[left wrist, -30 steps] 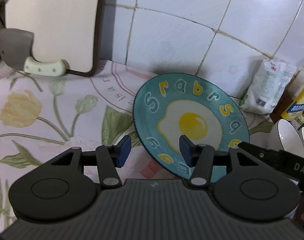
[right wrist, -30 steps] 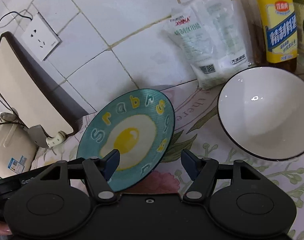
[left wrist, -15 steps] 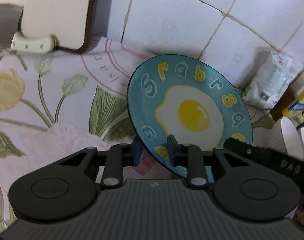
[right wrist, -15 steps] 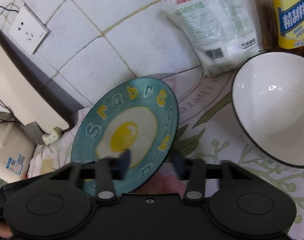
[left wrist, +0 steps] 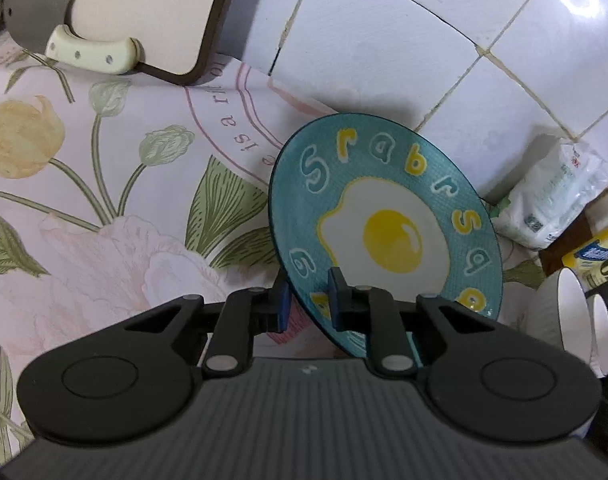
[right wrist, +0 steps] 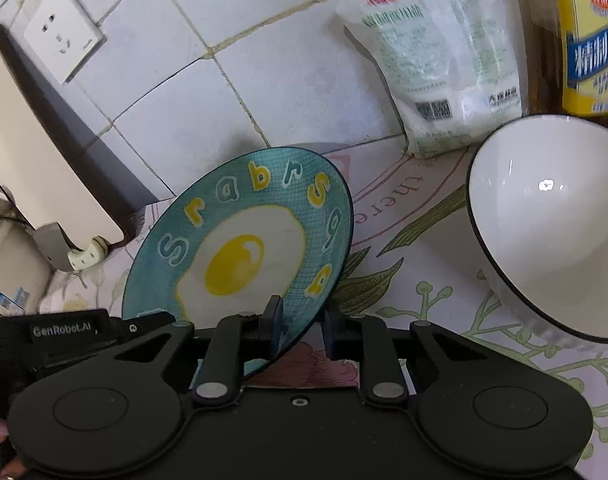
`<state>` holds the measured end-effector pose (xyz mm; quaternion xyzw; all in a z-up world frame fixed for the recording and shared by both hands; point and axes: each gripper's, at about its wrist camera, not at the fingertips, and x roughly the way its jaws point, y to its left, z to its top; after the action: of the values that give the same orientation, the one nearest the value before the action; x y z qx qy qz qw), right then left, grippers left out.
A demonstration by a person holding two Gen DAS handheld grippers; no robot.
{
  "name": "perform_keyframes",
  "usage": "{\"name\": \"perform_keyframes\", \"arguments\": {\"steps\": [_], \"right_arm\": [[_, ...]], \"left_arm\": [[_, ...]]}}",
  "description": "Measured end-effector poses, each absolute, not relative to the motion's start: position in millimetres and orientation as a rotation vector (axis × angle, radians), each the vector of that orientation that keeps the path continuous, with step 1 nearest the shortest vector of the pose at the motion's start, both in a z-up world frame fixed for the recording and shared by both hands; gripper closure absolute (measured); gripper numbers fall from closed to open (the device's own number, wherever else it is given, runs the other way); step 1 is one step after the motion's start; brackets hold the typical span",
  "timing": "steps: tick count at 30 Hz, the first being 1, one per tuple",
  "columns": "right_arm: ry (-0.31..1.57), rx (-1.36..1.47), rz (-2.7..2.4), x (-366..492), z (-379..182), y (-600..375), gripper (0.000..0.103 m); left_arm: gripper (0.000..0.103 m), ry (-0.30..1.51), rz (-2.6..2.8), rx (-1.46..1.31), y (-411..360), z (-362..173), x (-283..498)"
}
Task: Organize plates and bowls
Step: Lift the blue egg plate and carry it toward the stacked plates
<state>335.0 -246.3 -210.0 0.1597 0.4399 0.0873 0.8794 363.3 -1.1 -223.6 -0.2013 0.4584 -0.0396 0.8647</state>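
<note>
A teal plate (left wrist: pixel 388 236) painted with a fried egg and letters stands tilted, its far rim up toward the tiled wall. My left gripper (left wrist: pixel 309 298) has its blue pads on either side of the plate's near left rim, jaws closing and pressing on it. My right gripper (right wrist: pixel 302 326) clamps the near right rim of the same plate (right wrist: pixel 240 256), its jaws also closing. A white bowl (right wrist: pixel 552 220) with a dark rim lies tipped on its side to the right of the plate, apart from it.
A cutting board (left wrist: pixel 116 12) leans on the wall at the left with a cleaver (left wrist: pixel 44 20) beside it. A white bag (right wrist: pixel 436 60) and a yellow bottle (right wrist: pixel 592 40) stand at the back right. A wall socket (right wrist: pixel 64 40) sits above. Floral tablecloth (left wrist: pixel 104 200) covers the counter.
Both pairs of jaws have come in from wide apart onto the plate's near rim. The plate now stands more steeply tilted.
</note>
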Motion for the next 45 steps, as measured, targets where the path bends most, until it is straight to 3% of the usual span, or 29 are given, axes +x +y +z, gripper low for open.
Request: {"name": "perform_keyframes", "arguments": {"steps": [13,30,45], "right_arm": [[0.821,0.335,0.204,299,-170,-250,0.078],[0.686,0.326,0.234,217,-74,-249,0.077],[0.709,0.385,0.221,138,-61,-271,0.077]], "left_arm": [[0.086,0.895,-0.131,-0.328,-4,-179,319],[0.085,0.781,-0.242,-0.316,11,-93,232],[0.086,0.843,-0.331,-0.265,-2,-81,168]]}}
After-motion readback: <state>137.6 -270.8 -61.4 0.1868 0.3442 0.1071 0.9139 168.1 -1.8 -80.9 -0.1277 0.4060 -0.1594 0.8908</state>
